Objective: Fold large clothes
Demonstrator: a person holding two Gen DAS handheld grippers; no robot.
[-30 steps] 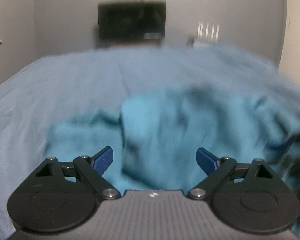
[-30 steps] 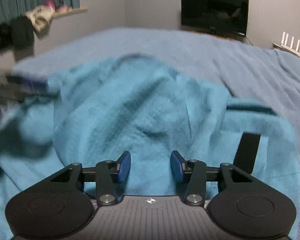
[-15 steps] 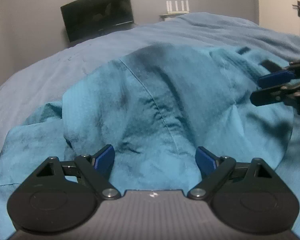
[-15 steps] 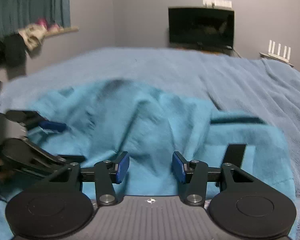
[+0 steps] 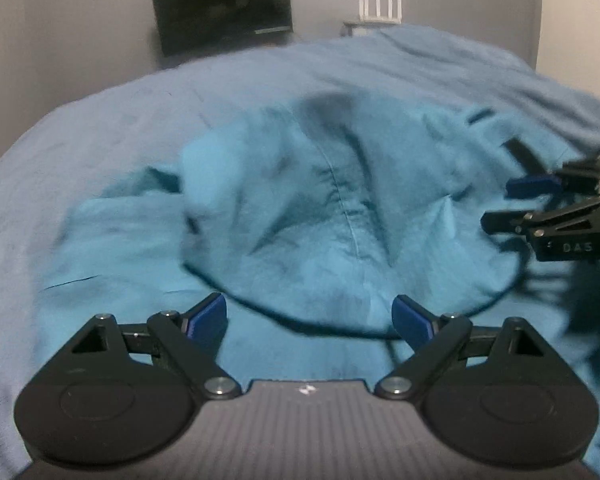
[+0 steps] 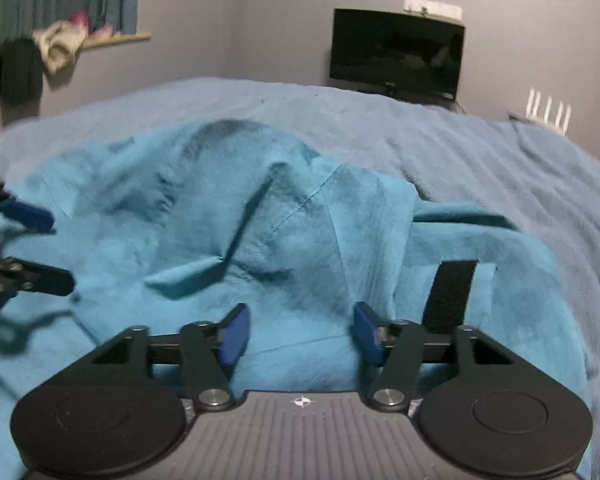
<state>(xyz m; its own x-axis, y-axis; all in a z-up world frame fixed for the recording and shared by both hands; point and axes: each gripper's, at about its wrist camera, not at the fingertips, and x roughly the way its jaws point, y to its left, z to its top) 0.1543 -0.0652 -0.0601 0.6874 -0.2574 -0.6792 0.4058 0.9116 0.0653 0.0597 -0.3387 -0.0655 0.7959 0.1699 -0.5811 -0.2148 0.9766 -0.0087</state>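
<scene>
A crumpled teal garment (image 5: 320, 240) lies in a heap on the bed, a seam running down its middle. The right wrist view shows the same garment (image 6: 300, 232) with a black strap (image 6: 450, 294) on its right side. My left gripper (image 5: 310, 316) hovers open over the near hem, with nothing pressed between its blue pads. My right gripper (image 6: 300, 334) is opening just above the cloth, and its pads grip nothing. Each gripper shows in the other's view: the right gripper (image 5: 516, 204) at the garment's right edge, the left gripper (image 6: 40, 248) at its left edge.
A pale blue bedsheet (image 5: 100, 128) covers the bed under the garment. Behind the bed stand a dark TV (image 5: 224, 12) and a white router (image 5: 380, 2) against the grey wall. A shelf with bundled clothes (image 6: 60, 46) hangs at the left, below a curtain.
The right gripper's jaws have spread wider. My left gripper has shifted over the garment, and its view has turned, so the right gripper now appears at its right. The cloth's folds have settled differently.
</scene>
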